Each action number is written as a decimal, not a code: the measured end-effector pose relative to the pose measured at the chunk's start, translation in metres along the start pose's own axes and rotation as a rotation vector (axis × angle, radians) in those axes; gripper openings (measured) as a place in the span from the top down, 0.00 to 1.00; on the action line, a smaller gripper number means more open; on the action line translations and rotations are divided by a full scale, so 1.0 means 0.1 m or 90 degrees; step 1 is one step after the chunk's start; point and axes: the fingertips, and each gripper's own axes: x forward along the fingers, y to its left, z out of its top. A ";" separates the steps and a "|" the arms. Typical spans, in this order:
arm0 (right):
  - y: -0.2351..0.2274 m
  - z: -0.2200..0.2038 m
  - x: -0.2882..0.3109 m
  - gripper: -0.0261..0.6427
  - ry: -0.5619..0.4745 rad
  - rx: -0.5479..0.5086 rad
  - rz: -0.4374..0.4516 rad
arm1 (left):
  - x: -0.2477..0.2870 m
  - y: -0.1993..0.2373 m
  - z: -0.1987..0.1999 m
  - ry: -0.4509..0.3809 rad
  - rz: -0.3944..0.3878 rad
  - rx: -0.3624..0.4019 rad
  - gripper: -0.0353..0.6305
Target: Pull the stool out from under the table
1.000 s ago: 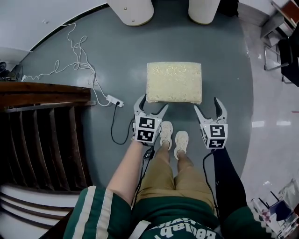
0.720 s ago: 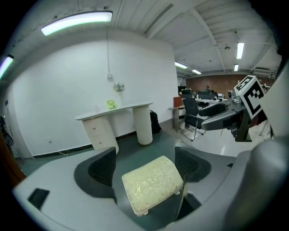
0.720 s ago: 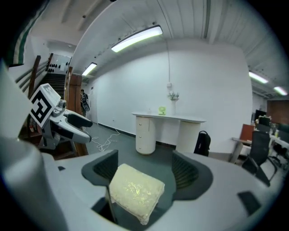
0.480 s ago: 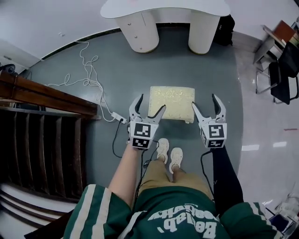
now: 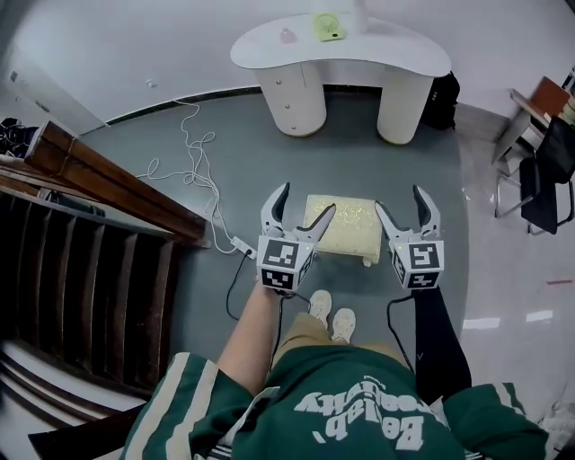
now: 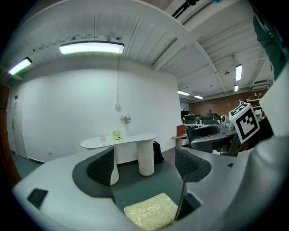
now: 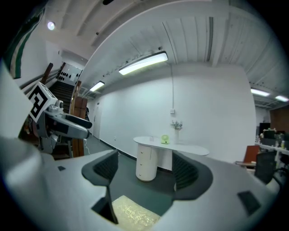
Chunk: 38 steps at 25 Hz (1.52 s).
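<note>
One stool [image 5: 346, 226] stands out on the grey floor [image 5: 252, 162], well apart from the one table [image 5: 386, 47] and in the open in front of it. Its top is a rectangular cushion of pale yellow cloth with a faint woven pattern, and one short white leg shows at its near right corner. The table is white and smooth, with a long kidney-shaped top on two round pillar legs. The left pillar carries small drawer knobs. A small green thing [image 5: 327, 27] sits on the top.

Two grippers are held above the stool's near edge, just ahead of the person's two pale shoes [image 5: 333, 314]. The left gripper [image 5: 305, 202] hangs over the stool's left corner and the right gripper [image 5: 400, 202] just off its right side. Each is of grey plastic and bears one cube with black-and-white square markers.

In the left gripper view its two fingers [image 6: 101, 167], lined with dark ribbed pads, stand spread with nothing between them. Only floor and the table show beyond, and the cushion lies low in the gap. In the right gripper view its two fingers [image 7: 106, 168] are likewise wide apart and pinch nothing.

One thin white cable [image 5: 193, 166] loops across the floor to a white power strip [image 5: 239, 244] left of the stool. One black bag [image 5: 444, 90] leans beside the table's right pillar. Dark wooden stair rails [image 5: 108, 184] run along the left, and a dark chair [image 5: 539, 171] stands at the right.
</note>
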 end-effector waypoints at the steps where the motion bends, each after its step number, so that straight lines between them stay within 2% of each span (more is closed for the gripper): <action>1: 0.00 0.07 -0.04 0.39 -0.002 0.002 0.004 | -0.03 -0.01 0.08 -0.007 -0.003 0.000 0.33; 7: 0.00 0.46 -0.22 0.40 -0.028 -0.026 0.008 | -0.20 -0.11 0.53 -0.053 -0.008 0.006 0.33; 10: -0.06 0.65 -0.34 0.47 -0.055 -0.042 -0.003 | -0.25 -0.26 0.66 -0.064 -0.031 0.027 0.34; 13: -0.13 0.72 -0.43 0.55 -0.070 -0.027 -0.004 | -0.29 -0.37 0.72 -0.070 -0.023 0.055 0.36; 16: -0.15 0.76 -0.49 0.69 -0.079 -0.025 -0.012 | -0.35 -0.33 0.76 -0.086 0.025 0.048 0.56; 18: -0.09 0.77 -0.50 0.96 -0.077 -0.031 0.001 | -0.41 -0.24 0.80 -0.104 0.067 0.034 0.94; 22: -0.02 0.77 -0.56 0.96 -0.064 -0.029 0.033 | -0.47 -0.23 0.86 -0.115 0.078 0.042 0.94; 30: -0.02 0.83 -0.59 0.96 -0.067 -0.057 0.021 | -0.46 -0.22 0.83 -0.110 0.072 0.044 0.94; 38: -0.02 0.80 -0.58 0.96 -0.081 -0.032 0.006 | -0.40 -0.14 0.80 -0.113 0.078 0.044 0.94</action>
